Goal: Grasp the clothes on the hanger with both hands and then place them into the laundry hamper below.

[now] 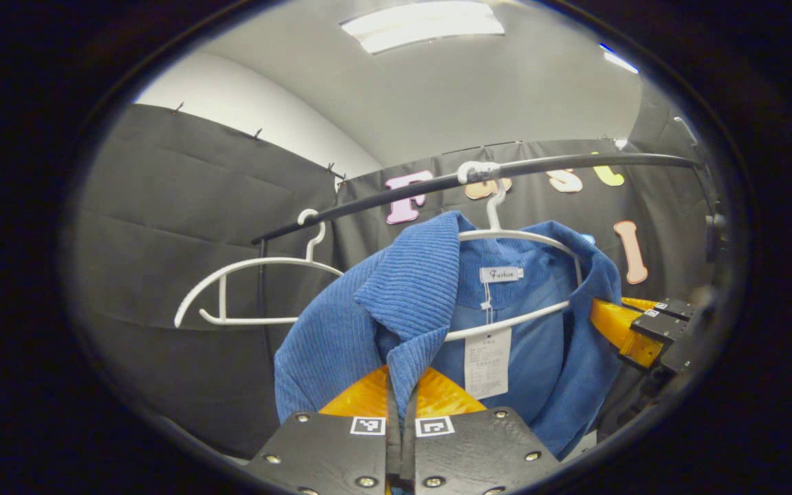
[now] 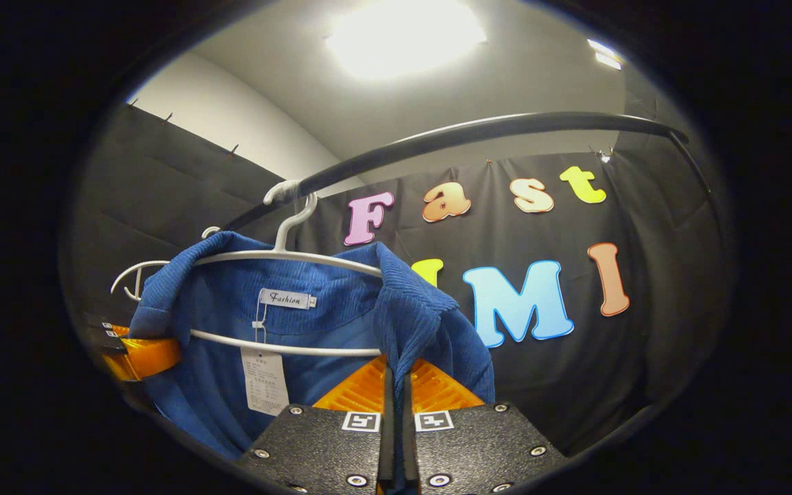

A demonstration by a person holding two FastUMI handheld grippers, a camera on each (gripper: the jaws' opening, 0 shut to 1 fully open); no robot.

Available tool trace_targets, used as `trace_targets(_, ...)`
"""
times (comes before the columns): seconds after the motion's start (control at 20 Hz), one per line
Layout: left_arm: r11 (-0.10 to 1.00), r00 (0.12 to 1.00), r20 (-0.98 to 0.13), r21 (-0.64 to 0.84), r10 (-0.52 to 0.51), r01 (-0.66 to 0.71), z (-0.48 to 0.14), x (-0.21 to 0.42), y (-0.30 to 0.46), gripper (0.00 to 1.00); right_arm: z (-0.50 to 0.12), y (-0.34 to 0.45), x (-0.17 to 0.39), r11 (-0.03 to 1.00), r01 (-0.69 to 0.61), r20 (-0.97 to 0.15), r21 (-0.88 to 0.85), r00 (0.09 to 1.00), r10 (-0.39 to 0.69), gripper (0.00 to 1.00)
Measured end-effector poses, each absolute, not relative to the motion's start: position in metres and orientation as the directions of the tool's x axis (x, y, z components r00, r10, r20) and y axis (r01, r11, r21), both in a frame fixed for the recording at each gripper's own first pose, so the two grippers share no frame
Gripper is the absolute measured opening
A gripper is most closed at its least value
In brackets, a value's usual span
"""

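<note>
A black rail [image 1: 575, 163] crossed the booth, and from it the blue shirt [image 1: 341, 330] hung on a white hanger [image 1: 506, 237], beside an empty hanger [image 1: 245, 289]. The left gripper [image 1: 401, 405] pinched one front edge, and the right gripper [image 2: 393, 388] pinched the other. The grasp looked complete; next the shirt needed lifting off the hanger towards the hamper.

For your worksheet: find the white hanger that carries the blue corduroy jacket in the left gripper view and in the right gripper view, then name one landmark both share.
Left gripper view: the white hanger sits centre-right, hooked on the black rail.
Right gripper view: it sits left of centre, inside the jacket collar.
Shared landmark: the paper tag hanging inside the neck.
</note>
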State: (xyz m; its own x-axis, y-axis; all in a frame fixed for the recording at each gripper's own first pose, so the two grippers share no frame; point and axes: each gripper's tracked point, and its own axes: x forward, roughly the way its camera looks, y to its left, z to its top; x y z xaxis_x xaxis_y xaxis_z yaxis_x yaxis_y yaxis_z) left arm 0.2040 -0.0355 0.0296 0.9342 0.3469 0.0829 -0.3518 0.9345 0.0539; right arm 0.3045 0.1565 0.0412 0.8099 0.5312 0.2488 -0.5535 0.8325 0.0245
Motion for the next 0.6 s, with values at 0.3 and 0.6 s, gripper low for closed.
trace_targets(0.3, 0.923, 0.917, 0.135, 0.035, 0.375, -0.383, 0.068, 0.174, -0.012, 0.05, 0.079, 0.139, 0.311, 0.858, -0.514, 0.336, -0.013, 0.806, 0.487, 0.04)
trace_targets(0.6, 0.9, 0.888, 0.184, 0.037, 0.422, -0.435, 0.101, 0.166, 0.024, 0.05, 0.101, 0.127, 0.343, 0.886, -0.463, 0.384, -0.035, 0.812, 0.439, 0.04)
